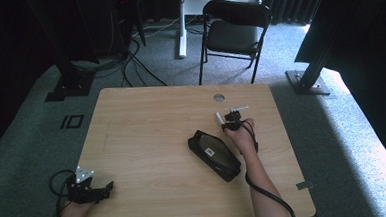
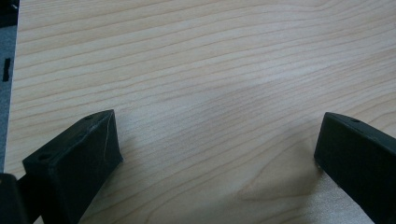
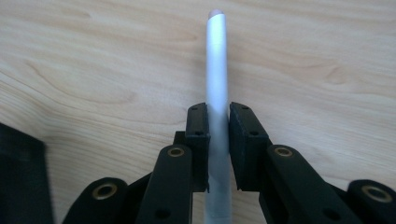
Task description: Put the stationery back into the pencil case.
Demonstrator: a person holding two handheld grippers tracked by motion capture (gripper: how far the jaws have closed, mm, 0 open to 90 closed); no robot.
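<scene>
On the wooden bench [image 1: 147,136], the right gripper [image 3: 218,122] pinches a silver pen [image 3: 217,60] lengthwise, just right of the open black case [image 1: 214,155].

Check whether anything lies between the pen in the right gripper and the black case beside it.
Nothing visible does. The right gripper is shut on the silver pen, and only bare table separates it from the black case.

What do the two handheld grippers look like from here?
Both are black. The left gripper carries a grey three-cornered plate and blocky jaws; the right gripper has brass-ringed pivot holes on its linkage. A black cable trails from each. Forearms are bare, no sleeves.
</scene>
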